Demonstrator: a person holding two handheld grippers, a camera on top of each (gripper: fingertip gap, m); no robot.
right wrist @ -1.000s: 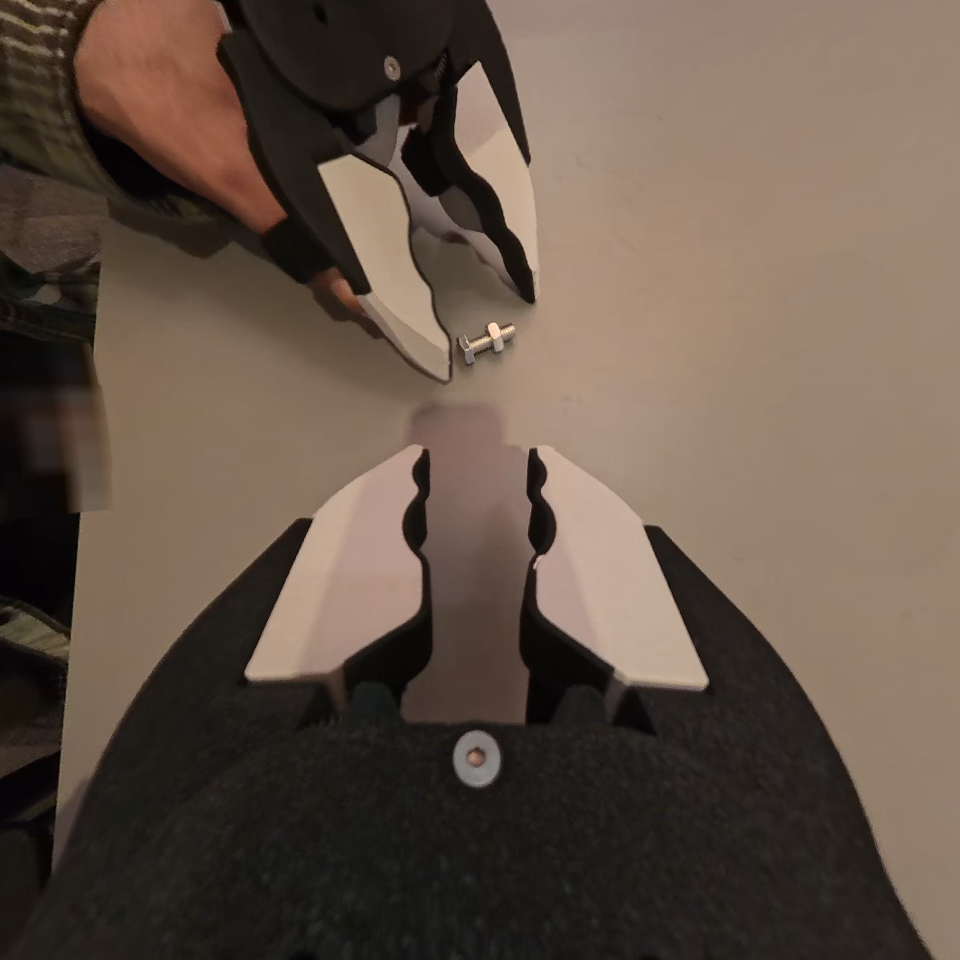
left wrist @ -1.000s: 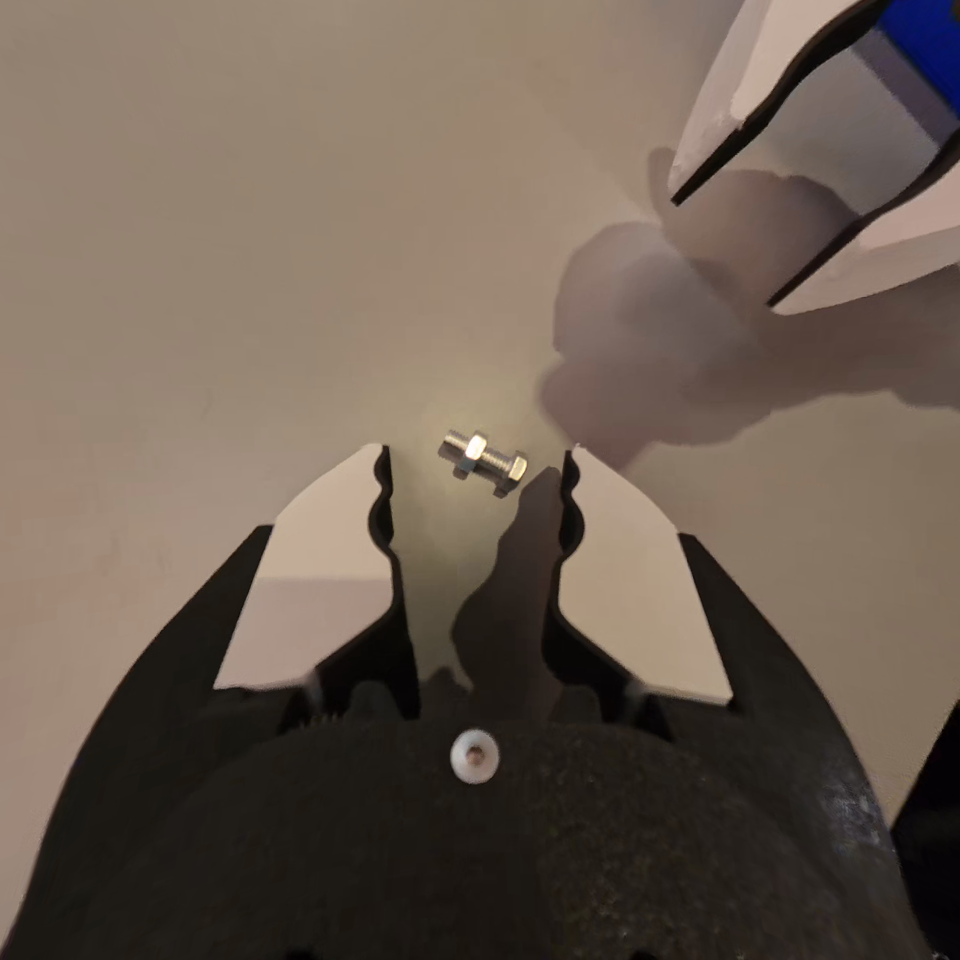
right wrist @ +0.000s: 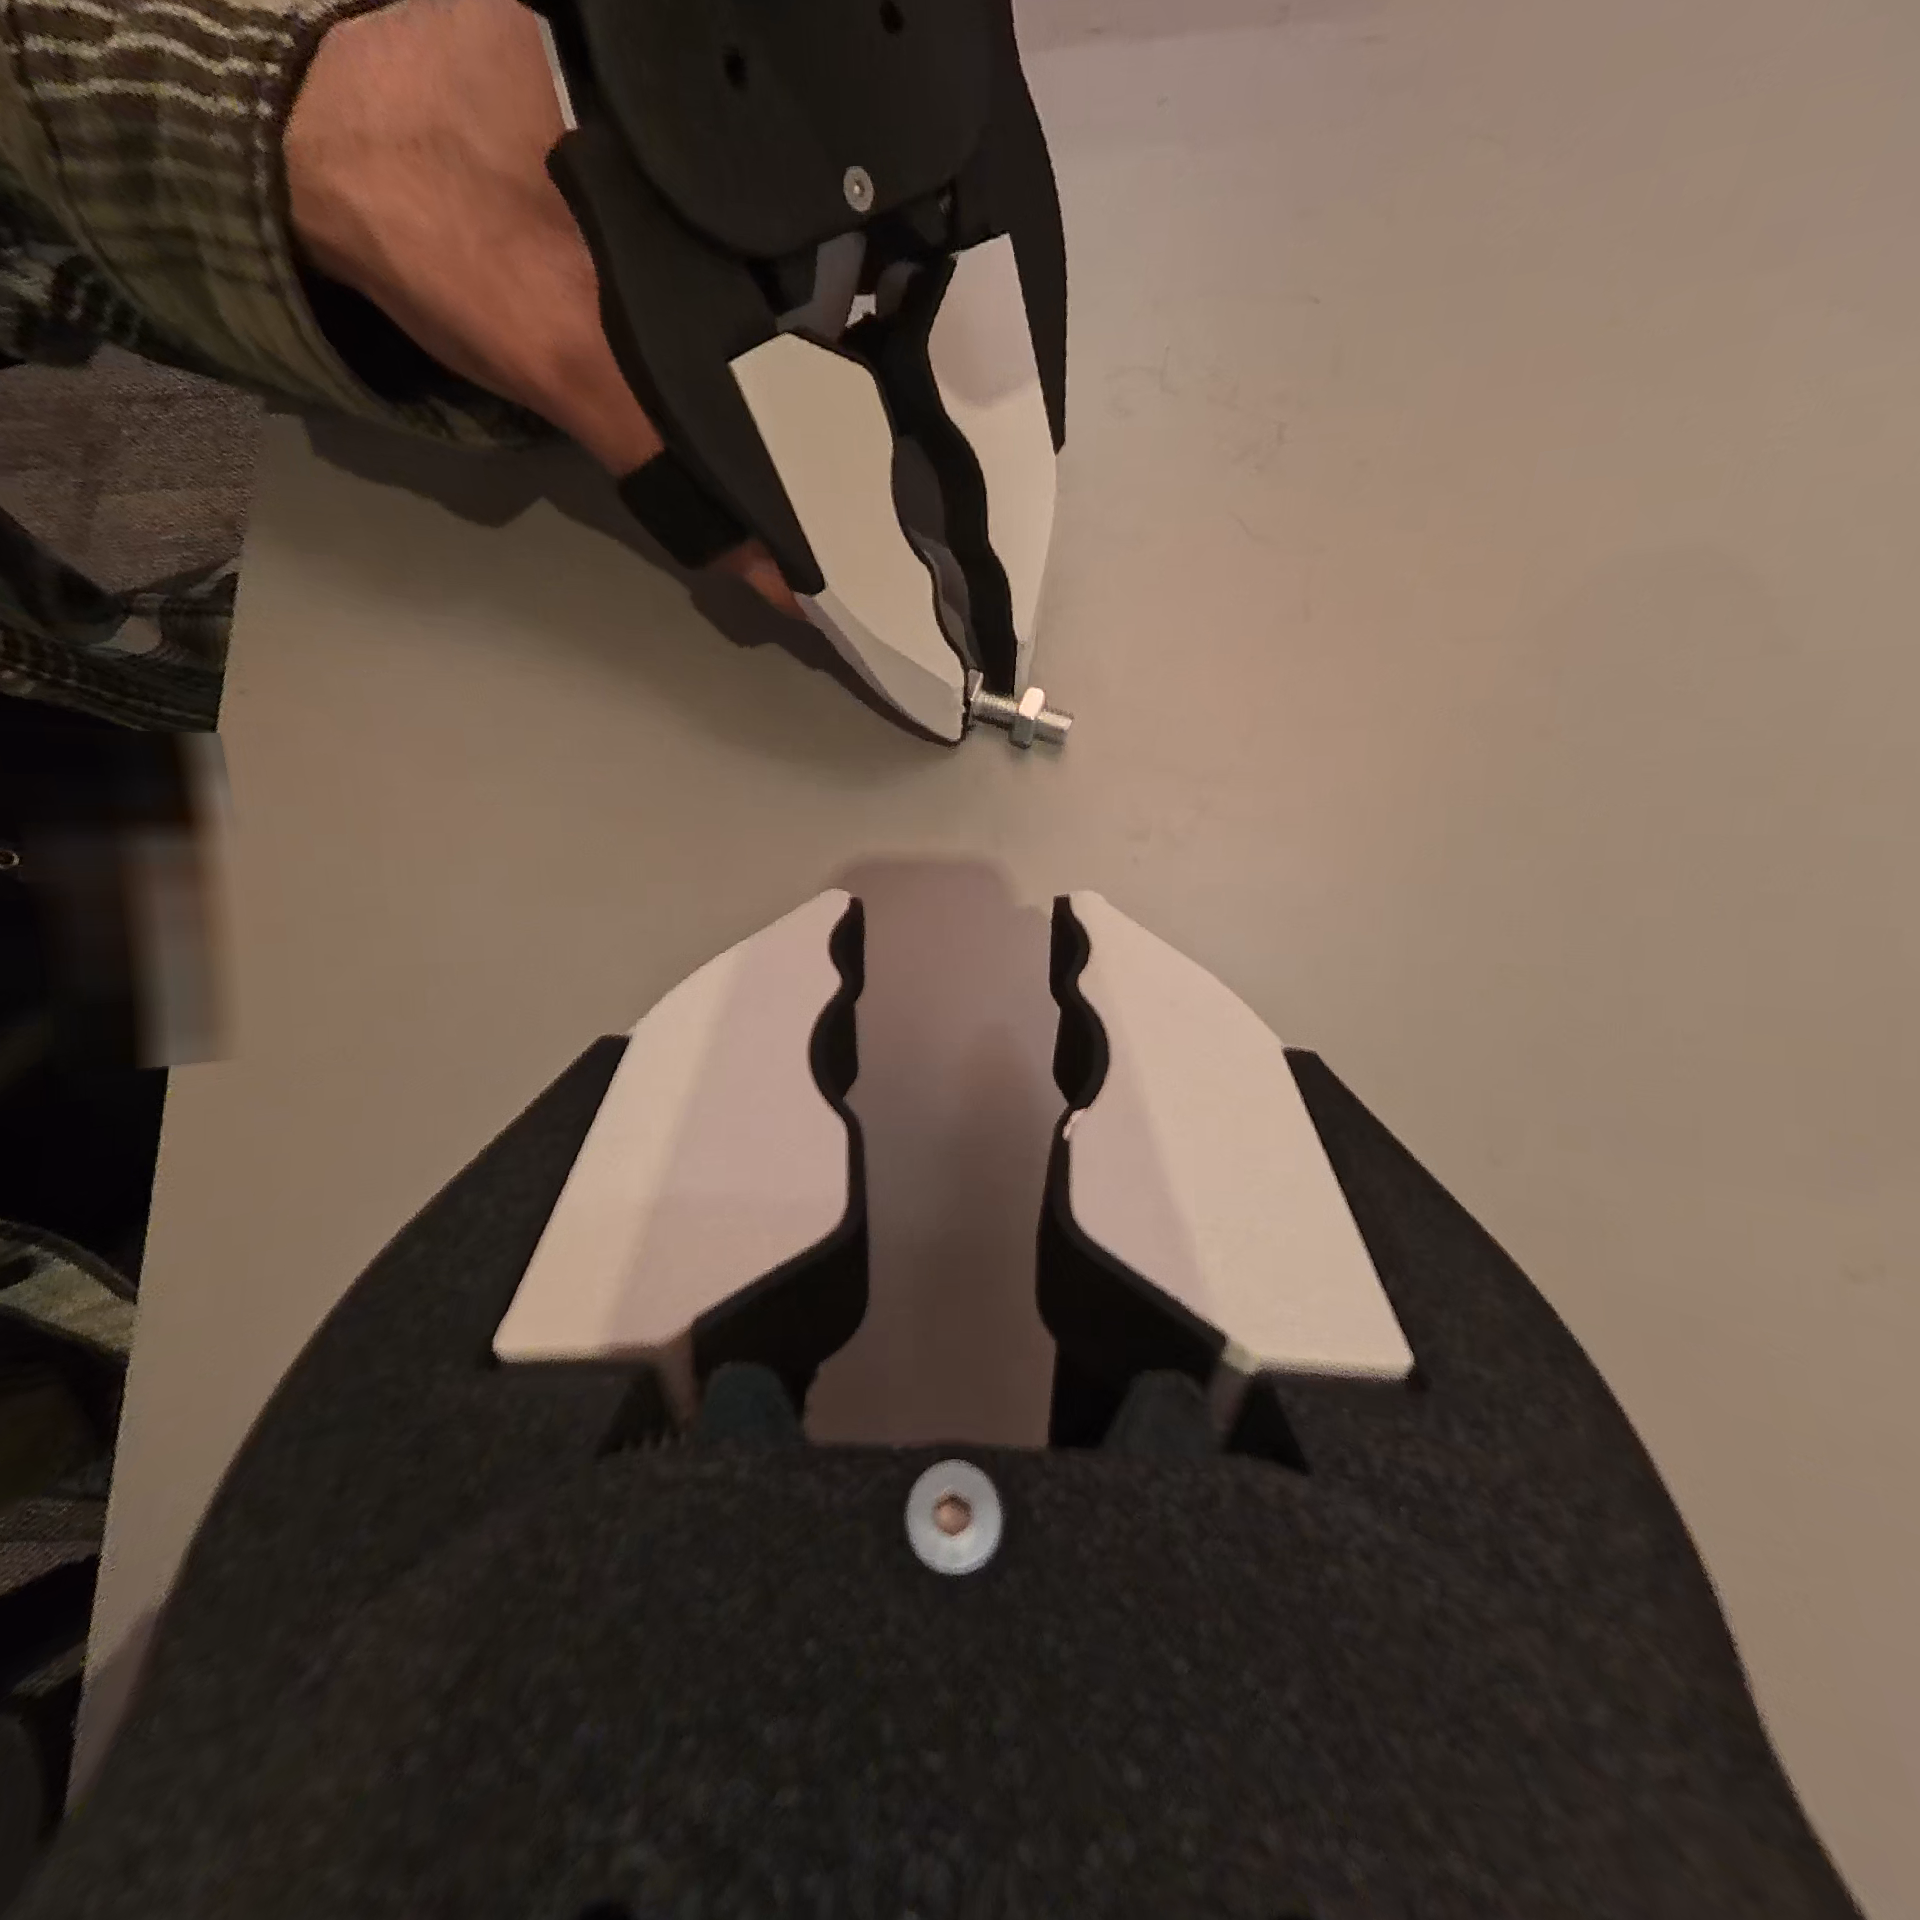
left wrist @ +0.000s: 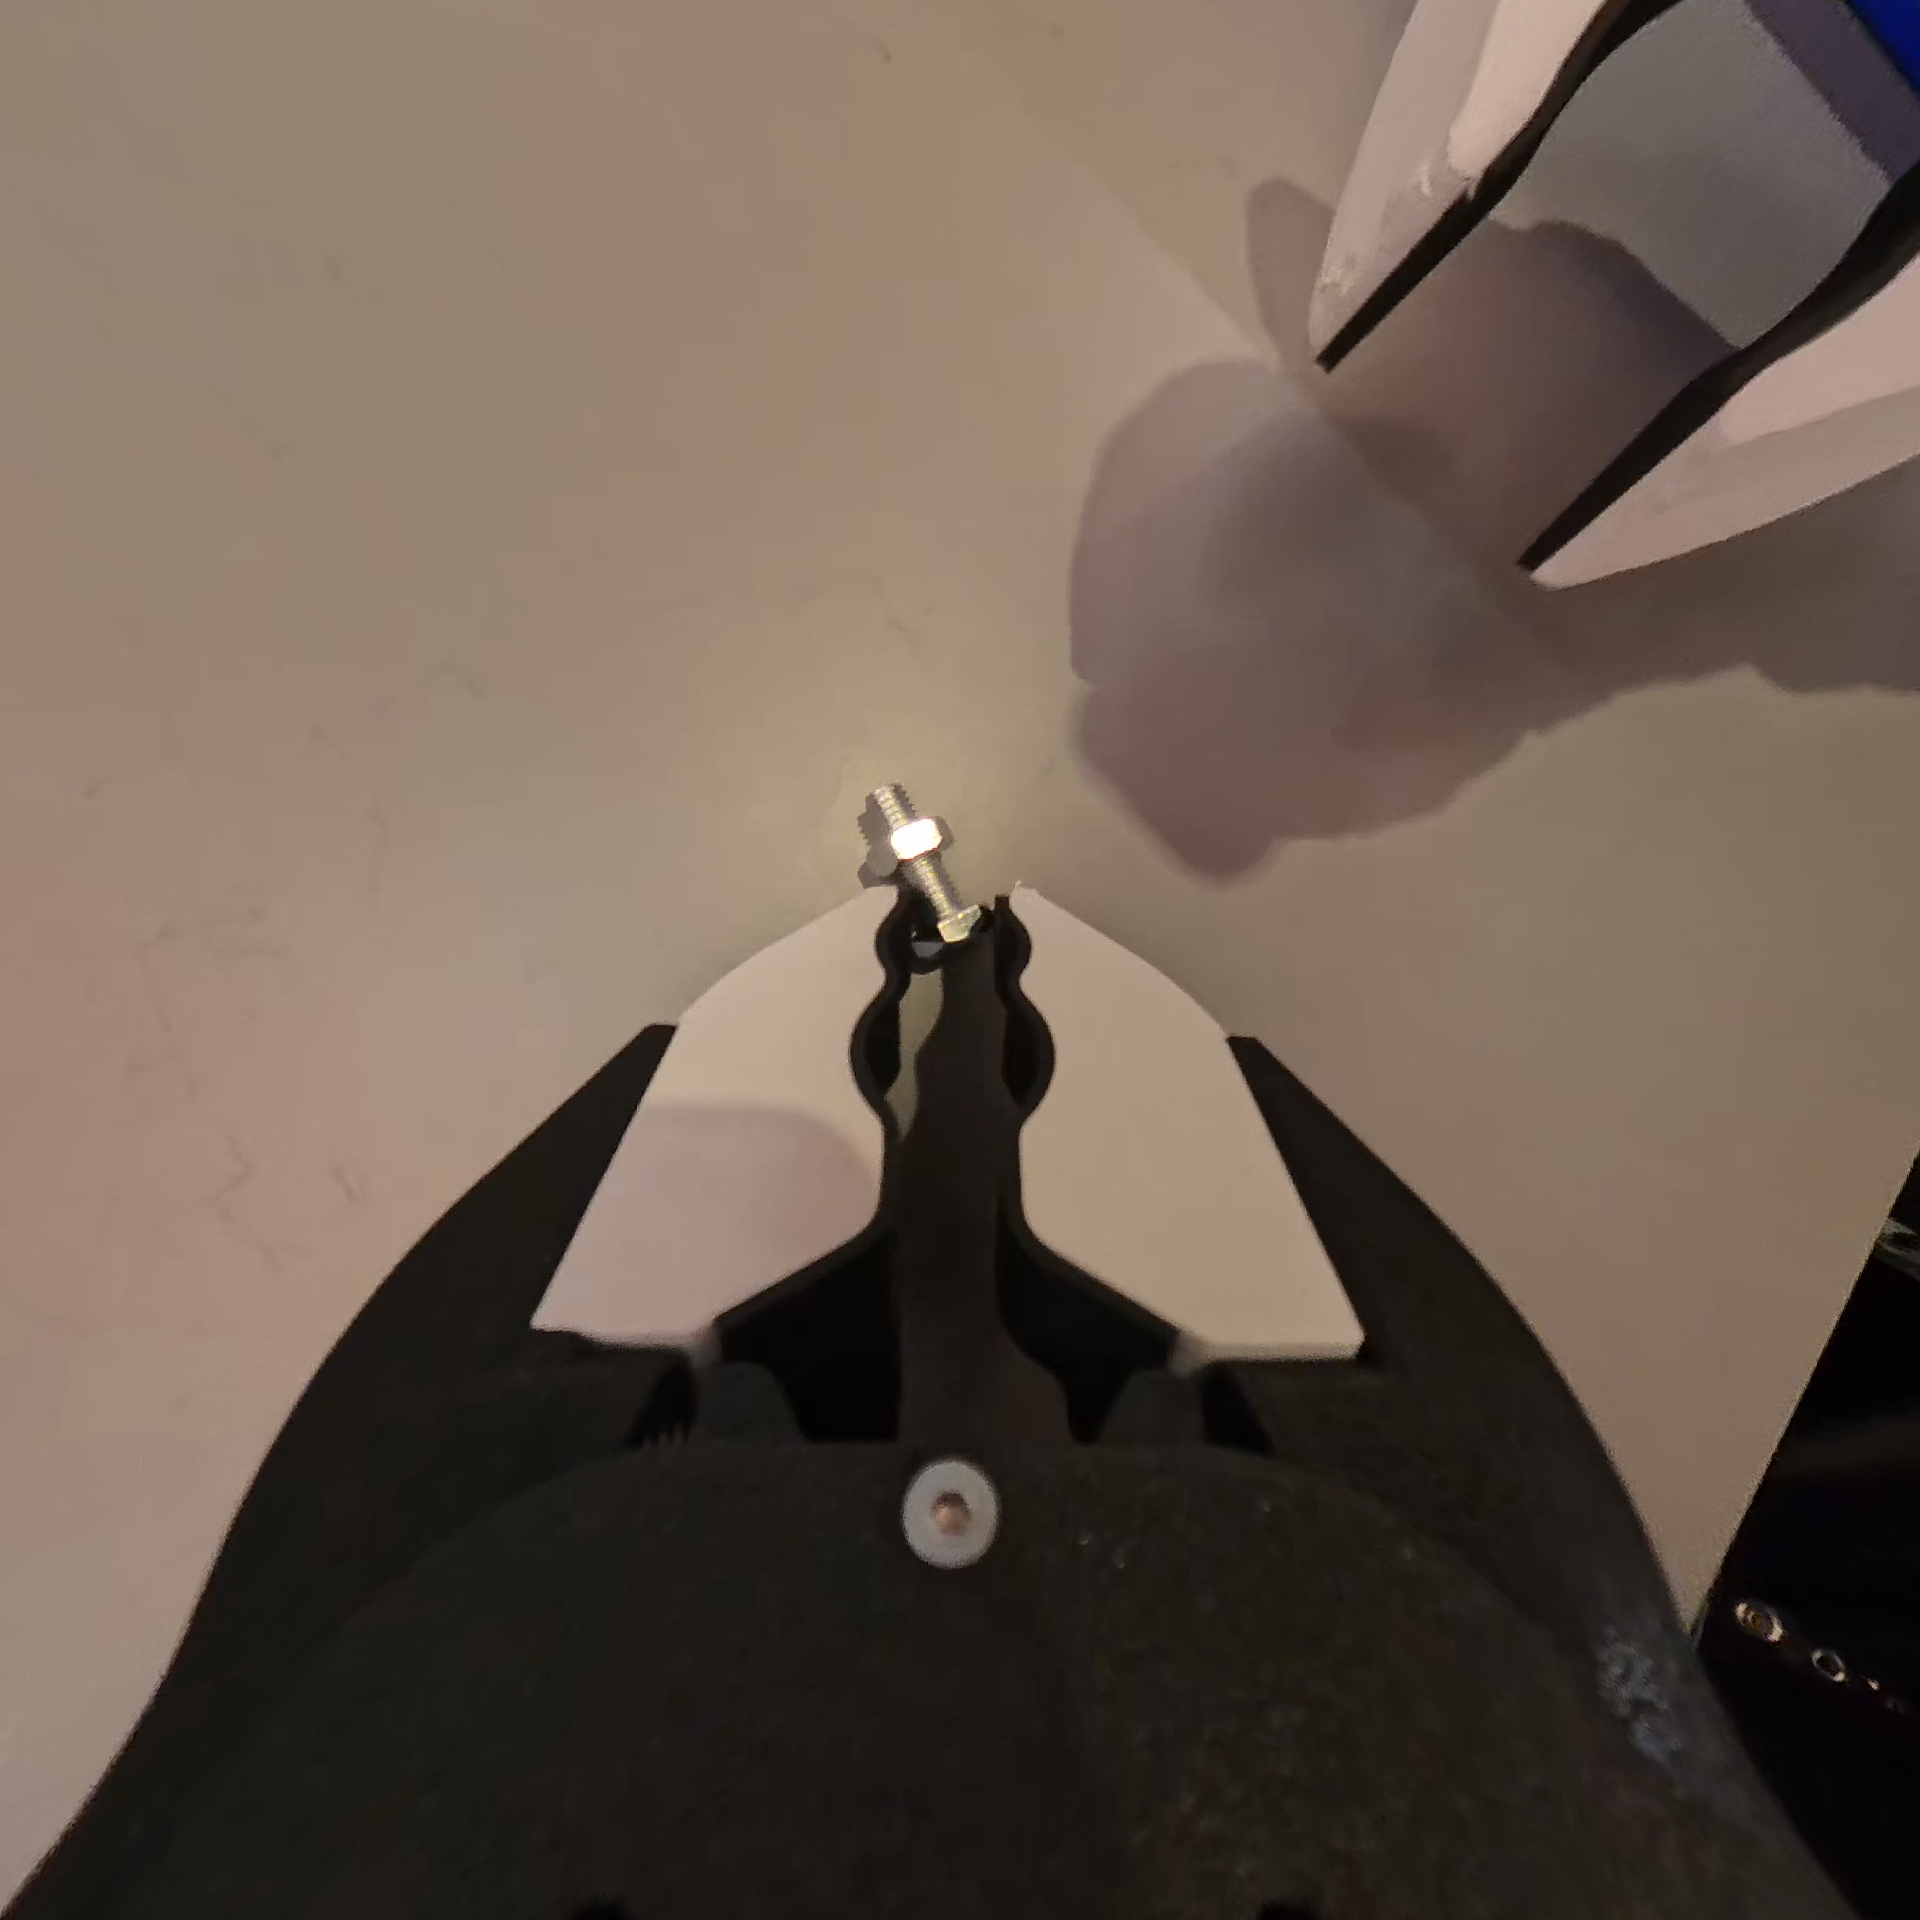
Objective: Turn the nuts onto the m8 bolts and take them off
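— What colours do the metal parts have?
— The bolt is bright silver, and the nut on it glares almost white at the centre of the frame

— And the grippers?
— The left gripper is matte black with pale white finger faces and black wavy pads; the right gripper has the same black body and white faces, plus a blue patch in the upper right corner

— The surroundings?
— The table is plain beige with greyish shadows; the sleeve at upper left is olive-brown with pale stripes
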